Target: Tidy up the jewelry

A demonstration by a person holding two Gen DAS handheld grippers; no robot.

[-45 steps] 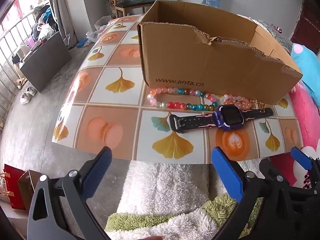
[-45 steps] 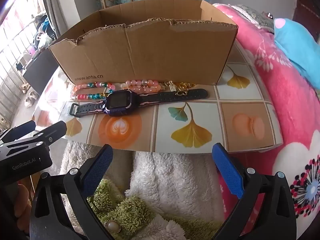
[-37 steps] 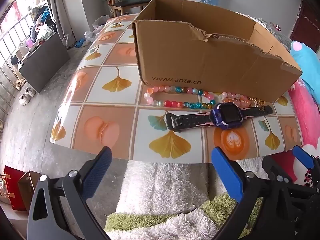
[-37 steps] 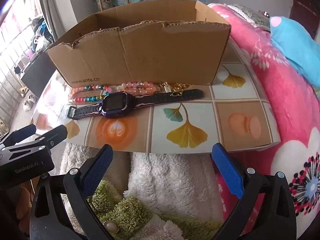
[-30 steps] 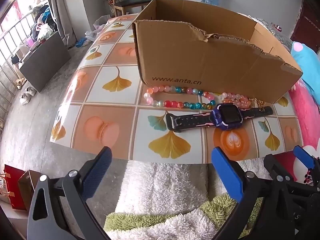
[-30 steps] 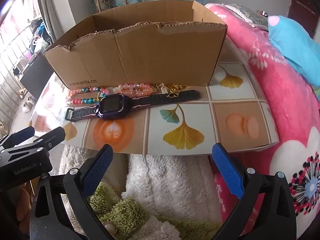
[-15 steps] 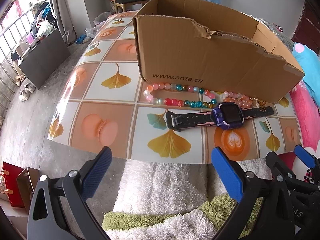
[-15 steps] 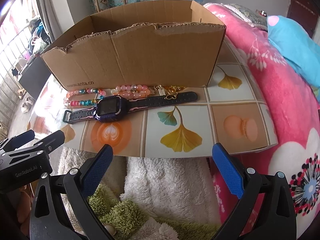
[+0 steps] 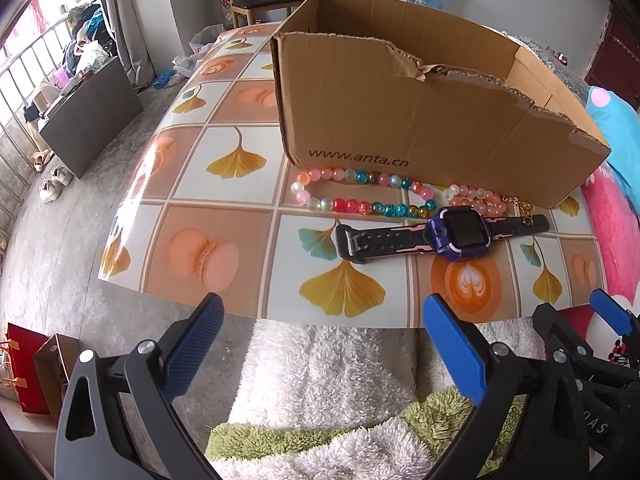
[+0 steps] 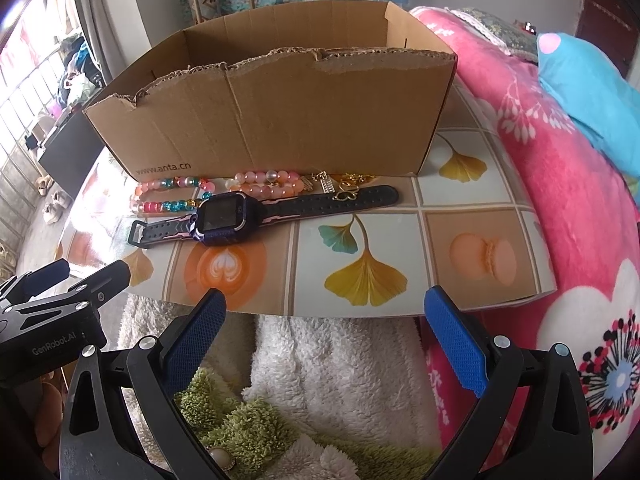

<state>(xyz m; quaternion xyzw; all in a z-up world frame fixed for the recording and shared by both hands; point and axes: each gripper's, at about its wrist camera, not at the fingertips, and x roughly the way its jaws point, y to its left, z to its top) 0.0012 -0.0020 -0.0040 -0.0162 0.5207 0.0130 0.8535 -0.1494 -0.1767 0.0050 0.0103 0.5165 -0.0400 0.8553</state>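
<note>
Nothing is picked up yet: the left tool [image 9: 320, 344] and right tool [image 10: 325, 330], both spread apart and empty, hang short of the surface [image 9: 224, 160]. The watch [image 9: 460, 232] and bead bracelets [image 9: 360, 192] lie just before the box [image 9: 420, 120]; next, reach forward and close on one.

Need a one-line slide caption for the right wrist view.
Open right gripper hovers short of the table edge, facing a purple watch, two bead bracelets and a torn cardboard box.

Bright daylight from the left window [image 9: 36, 64] (blown out); fisheye-bent, vignetted corners.
</note>
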